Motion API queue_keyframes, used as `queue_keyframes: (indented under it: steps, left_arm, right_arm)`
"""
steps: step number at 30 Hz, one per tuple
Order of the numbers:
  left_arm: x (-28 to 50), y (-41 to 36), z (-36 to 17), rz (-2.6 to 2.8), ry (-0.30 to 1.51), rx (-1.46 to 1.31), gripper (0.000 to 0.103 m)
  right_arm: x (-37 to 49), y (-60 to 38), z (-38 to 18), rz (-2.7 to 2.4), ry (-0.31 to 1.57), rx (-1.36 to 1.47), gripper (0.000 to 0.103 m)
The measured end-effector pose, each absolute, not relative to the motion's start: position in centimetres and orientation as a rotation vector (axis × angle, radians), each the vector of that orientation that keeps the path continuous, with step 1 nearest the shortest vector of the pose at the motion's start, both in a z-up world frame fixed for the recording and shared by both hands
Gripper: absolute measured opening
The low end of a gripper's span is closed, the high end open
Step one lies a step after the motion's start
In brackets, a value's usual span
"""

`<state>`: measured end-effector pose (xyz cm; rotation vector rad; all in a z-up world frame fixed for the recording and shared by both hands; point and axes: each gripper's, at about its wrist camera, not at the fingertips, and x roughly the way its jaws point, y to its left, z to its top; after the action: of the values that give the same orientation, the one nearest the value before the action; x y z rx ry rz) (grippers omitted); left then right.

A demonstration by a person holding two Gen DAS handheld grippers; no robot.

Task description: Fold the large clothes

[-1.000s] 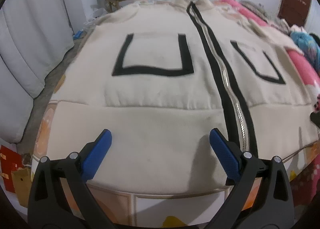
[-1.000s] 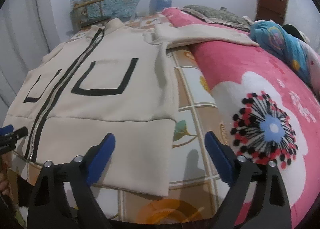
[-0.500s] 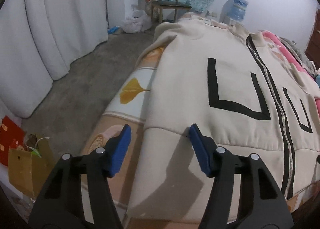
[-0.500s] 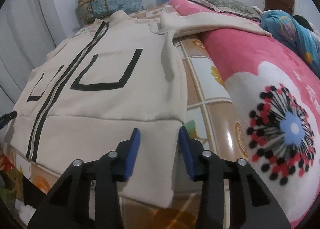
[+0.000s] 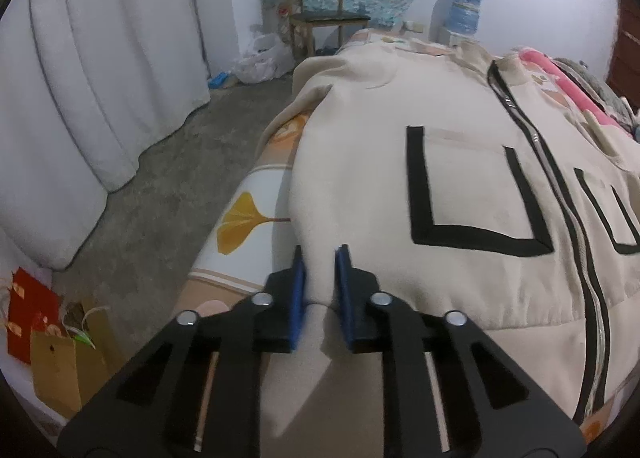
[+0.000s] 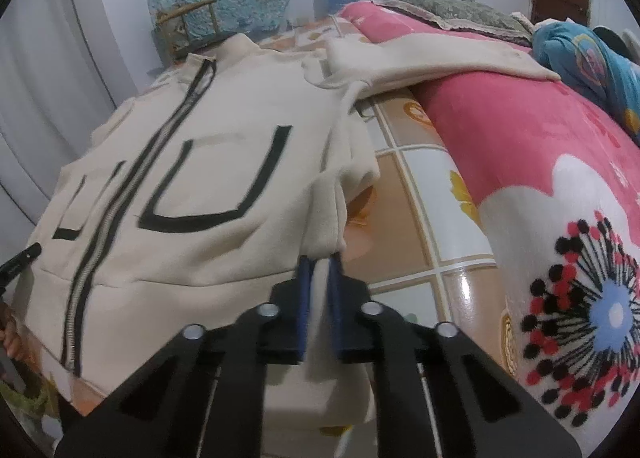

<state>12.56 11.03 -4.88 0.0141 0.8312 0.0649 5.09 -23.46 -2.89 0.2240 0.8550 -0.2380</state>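
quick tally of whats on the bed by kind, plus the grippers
cream zip jacket: 1
pink flowered blanket: 1
blue patterned bedding: 1
grippers, both pinching the jacket's bottom corners: 2, left gripper and right gripper
total: 5

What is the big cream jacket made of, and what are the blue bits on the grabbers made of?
The cream jacket looks like soft, thick fleece or sweatshirt cloth: matte, slightly fuzzy, bunching into rounded folds. Its zipper glints, so probably metal teeth. The blue pads on the left gripper look like ribbed rubber or soft plastic, though that is hard to confirm. The black arms behind them look like hard matte plastic.
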Motion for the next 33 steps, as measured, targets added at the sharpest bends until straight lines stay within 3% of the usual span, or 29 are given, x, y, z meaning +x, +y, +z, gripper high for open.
queue_keyframes:
  steps: [10, 24, 28, 30, 32, 33]
  left_arm:
    - [8.3, 10.0, -1.0, 0.003, 0.747, 0.053, 0.008]
    - [-1.4, 12.5, -1.4, -0.018, 0.834, 0.06, 0.011]
    - [-1.2, 13.5, -1.8, 0.004, 0.858, 0.03, 0.016]
    - [-1.6, 14.0, -1.2, 0.01, 0.829, 0.027, 0.022]
    - [-1.5, 14.0, -0.7, 0.012, 0.807, 0.025, 0.033]
    - [-1.2, 13.9, -0.5, 0.014, 0.798, 0.024, 0.035]
  right_arm:
    - [0.1, -23.8, 0.2, -0.222, 0.803, 0.247, 0.006]
    - [-10.1, -21.0, 0.5, -0.231, 0.879, 0.237, 0.007]
    - [-10.3, -21.2, 0.4, -0.268, 0.907, 0.217, 0.014]
    - [-10.2, -20.9, 1.5, -0.279, 0.873, 0.181, 0.024]
    - [-9.8, -20.3, 2.4, -0.281, 0.835, 0.149, 0.044]
    - [-9.4, -19.9, 2.8, -0.275, 0.819, 0.129, 0.046]
